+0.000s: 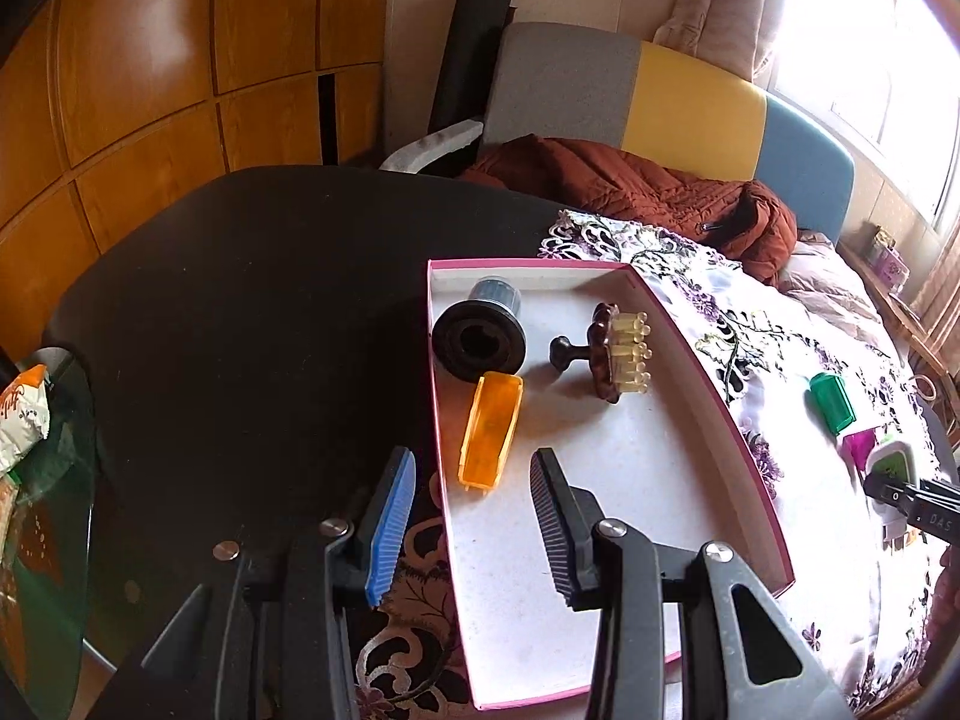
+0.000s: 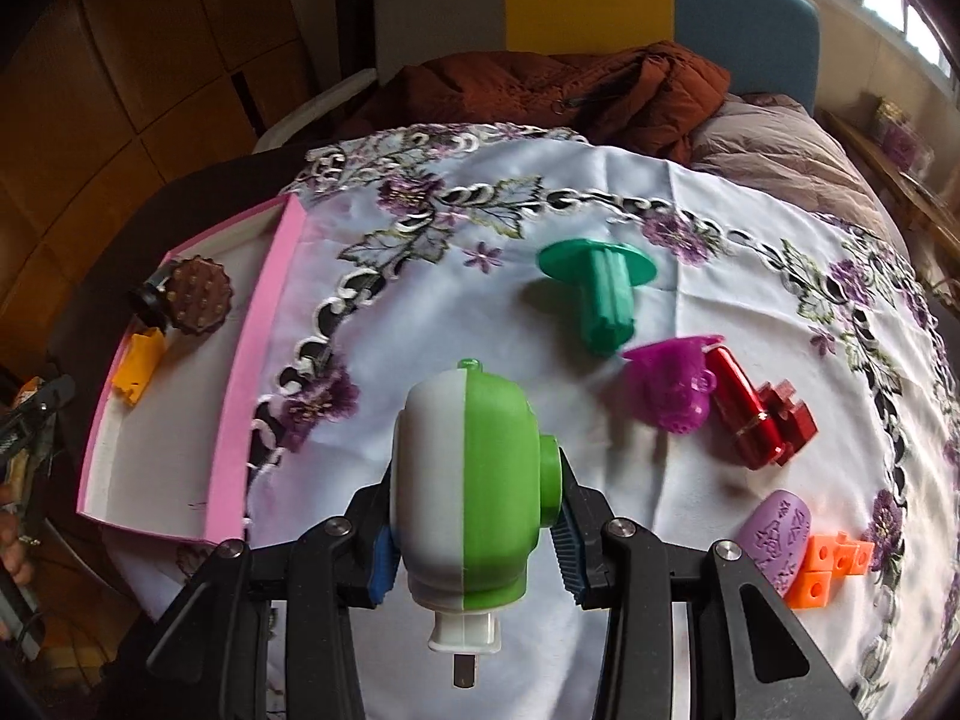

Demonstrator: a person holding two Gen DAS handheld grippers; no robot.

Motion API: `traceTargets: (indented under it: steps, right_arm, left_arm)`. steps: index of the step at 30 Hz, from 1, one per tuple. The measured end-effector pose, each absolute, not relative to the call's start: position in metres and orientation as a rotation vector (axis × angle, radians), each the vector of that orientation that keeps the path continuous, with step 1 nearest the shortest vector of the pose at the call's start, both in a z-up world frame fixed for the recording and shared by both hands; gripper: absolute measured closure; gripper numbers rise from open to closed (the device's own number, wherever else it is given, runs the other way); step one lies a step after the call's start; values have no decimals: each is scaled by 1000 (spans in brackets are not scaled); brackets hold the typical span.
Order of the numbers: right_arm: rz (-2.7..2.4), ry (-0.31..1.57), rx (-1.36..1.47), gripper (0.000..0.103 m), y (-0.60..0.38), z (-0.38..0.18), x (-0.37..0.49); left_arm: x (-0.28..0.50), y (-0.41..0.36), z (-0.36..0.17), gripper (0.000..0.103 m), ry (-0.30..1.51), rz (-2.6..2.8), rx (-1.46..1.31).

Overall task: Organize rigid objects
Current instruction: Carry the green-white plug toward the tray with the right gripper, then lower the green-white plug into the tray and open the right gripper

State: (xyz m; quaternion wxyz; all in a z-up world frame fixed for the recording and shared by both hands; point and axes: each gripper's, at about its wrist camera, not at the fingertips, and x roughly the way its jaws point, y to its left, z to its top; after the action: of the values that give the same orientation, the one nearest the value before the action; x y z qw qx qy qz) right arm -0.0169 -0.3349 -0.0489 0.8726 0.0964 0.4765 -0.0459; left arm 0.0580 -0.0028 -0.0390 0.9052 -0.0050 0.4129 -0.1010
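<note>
The right gripper is clamped on the green-and-white plug, held above the cloth. The left gripper stands apart, empty. The plug should be carried level over the pink box wall and set on bare floor.

Black claw, blue ribbed pads, silver screws

Left gripper agape, right gripper clamped.

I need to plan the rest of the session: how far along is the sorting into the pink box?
Done: the pink box holds a black filter, orange case and brown brush. In hand: the right claw grips a green-and-white gadget; the left claw is empty. Left on the cloth: green piece, purple cup, red item, lilac piece, orange blocks.
</note>
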Motion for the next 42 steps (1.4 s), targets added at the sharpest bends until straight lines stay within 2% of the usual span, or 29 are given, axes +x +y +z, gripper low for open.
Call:
traceTargets:
  steps: [9, 17, 38, 39, 42]
  right_arm:
    - [161, 971, 170, 61, -248, -24, 20]
    - [326, 1038, 98, 61, -175, -36, 51]
    - [252, 1129, 117, 59, -133, -86, 139]
    - [258, 1125, 122, 58, -134, -84, 137]
    - [268, 1110, 143, 45, -138, -78, 129]
  left_arm:
    - [60, 7, -41, 63, 856, -203, -31]
    - [64, 21, -46, 63, 867, -188, -54]
    - [69, 49, -60, 63, 908, -138, -114]
    - [69, 50, -61, 63, 910, -136, -117]
    - [68, 49, -62, 63, 911, -135, -121]
